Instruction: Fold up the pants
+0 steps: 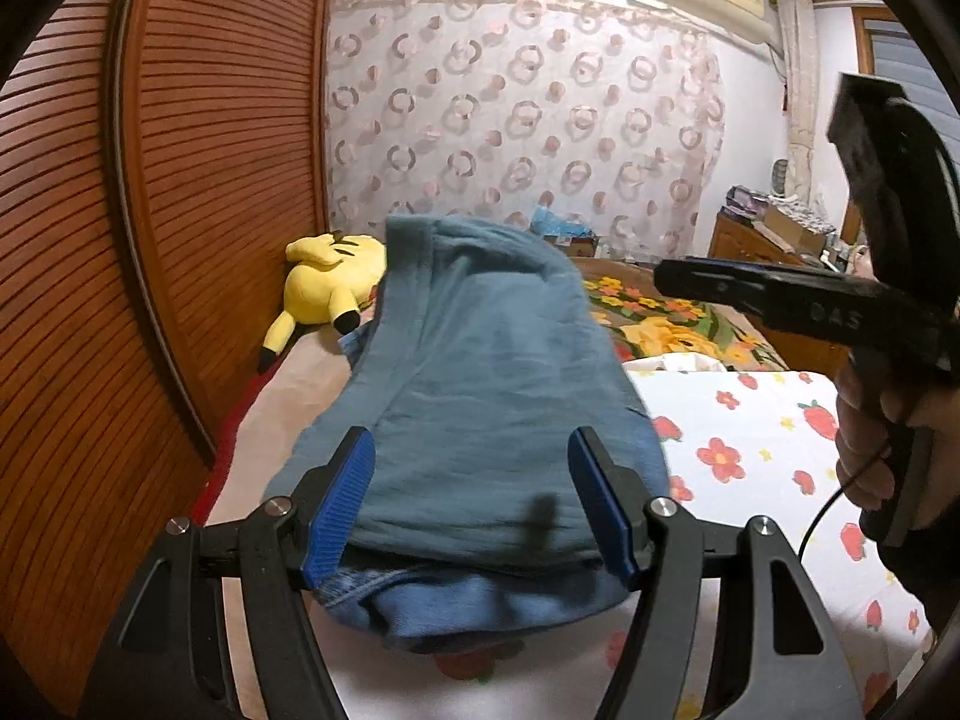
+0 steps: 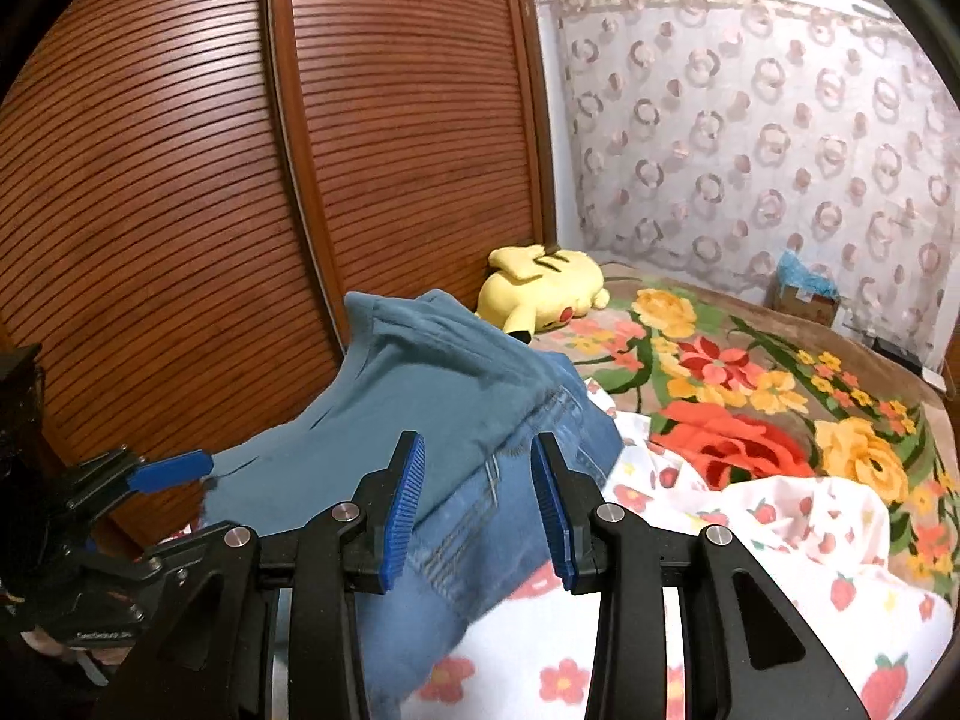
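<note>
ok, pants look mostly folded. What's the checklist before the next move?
1. Left gripper jaws apart: ok, wide open over the pants.
2. Left pads touching the cloth: cannot tell.
3. Right gripper empty: ok, jaws apart; in the left wrist view it hangs above the bed sheet, apart from the pants.
4. Layers aligned: not ok, the denim layer sticks out under the teal top layer at the near edge.
5. Fold lies flat: not ok, the far end humps up.
6. Plush toy apart from the pants: cannot tell, it lies right beside the far end.
</note>
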### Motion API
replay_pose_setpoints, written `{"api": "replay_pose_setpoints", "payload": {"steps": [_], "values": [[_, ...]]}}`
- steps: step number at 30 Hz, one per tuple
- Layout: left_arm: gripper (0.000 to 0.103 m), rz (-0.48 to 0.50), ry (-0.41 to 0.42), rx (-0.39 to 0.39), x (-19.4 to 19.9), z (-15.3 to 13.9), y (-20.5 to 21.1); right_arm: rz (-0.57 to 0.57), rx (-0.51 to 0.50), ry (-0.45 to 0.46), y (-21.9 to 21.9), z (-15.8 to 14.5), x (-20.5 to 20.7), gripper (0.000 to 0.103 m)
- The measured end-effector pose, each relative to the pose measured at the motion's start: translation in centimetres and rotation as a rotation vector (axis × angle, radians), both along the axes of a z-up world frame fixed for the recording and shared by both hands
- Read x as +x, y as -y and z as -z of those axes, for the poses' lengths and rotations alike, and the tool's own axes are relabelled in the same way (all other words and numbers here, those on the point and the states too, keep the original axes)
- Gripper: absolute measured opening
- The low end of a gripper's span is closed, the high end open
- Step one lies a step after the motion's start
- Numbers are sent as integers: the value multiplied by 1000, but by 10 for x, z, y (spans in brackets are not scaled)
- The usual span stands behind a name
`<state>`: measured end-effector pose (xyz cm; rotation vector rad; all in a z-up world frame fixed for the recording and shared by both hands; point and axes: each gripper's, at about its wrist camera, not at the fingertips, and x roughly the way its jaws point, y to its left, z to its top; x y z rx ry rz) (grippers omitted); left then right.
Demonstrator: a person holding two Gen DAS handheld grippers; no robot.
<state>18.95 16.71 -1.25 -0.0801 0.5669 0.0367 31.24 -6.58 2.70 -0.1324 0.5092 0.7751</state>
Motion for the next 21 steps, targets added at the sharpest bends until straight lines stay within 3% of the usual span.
{"api": "replay_pose_setpoints", "payload": {"steps": [7,10,15,21], "values": [[68,42,-6,-24,-9,-4,14,35,9,26,22,-1,-44,38],[78,49,0,-20,-14,-5,19,48,0,35,29,1,-64,38],[85,61,0,-1,-25,-6,31,69,-1,29,37,3,-85,39],[86,84,-6,2,-36,-7,45,111,4,13,51,7,-103,44]]}}
